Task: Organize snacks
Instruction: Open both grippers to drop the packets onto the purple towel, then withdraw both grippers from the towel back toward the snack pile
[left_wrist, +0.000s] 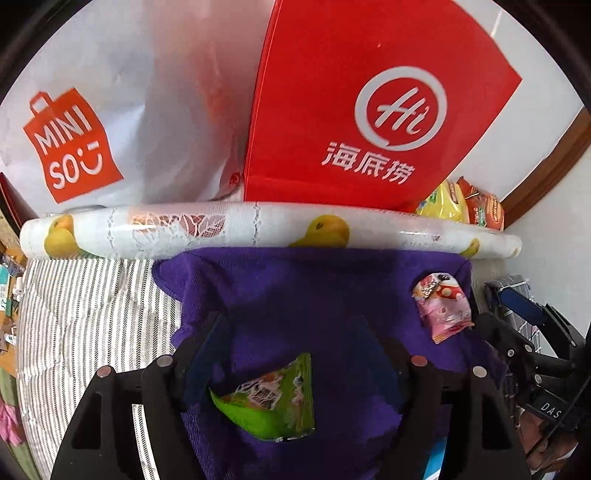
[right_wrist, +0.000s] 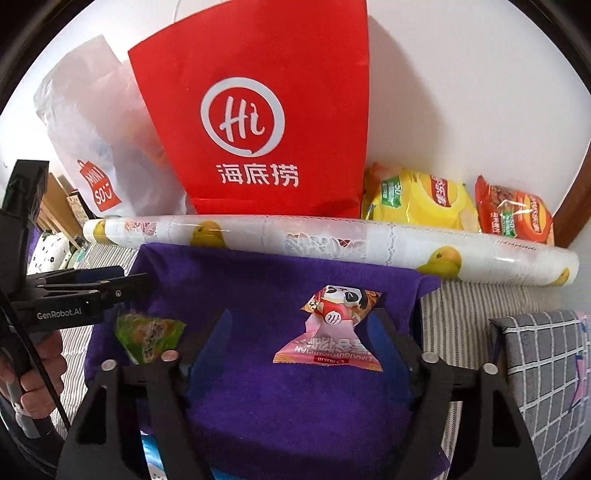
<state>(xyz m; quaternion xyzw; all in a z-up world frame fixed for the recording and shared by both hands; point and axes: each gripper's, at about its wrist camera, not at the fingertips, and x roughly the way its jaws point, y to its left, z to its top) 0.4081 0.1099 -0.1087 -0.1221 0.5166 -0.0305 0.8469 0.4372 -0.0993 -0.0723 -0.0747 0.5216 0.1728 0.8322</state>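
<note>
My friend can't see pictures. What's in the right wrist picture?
The right tool hangs open over a pink snack packet lying on a purple towel, with a green snack packet to the left. Behind stand a red paper bag and a fruit-printed roll.

A plain white wall (right_wrist: 461, 92) rose at the far side, evenly lit by soft daylight. A brown wooden trim (right_wrist: 570, 218) ran along its right edge. Below lay a bed covered in a grey-and-white striped sheet (left_wrist: 85, 321). On the near right sat a grey checked cushion (right_wrist: 546, 369). Wooden furniture (right_wrist: 55, 206) stood at the far left, too small to make out.
</note>
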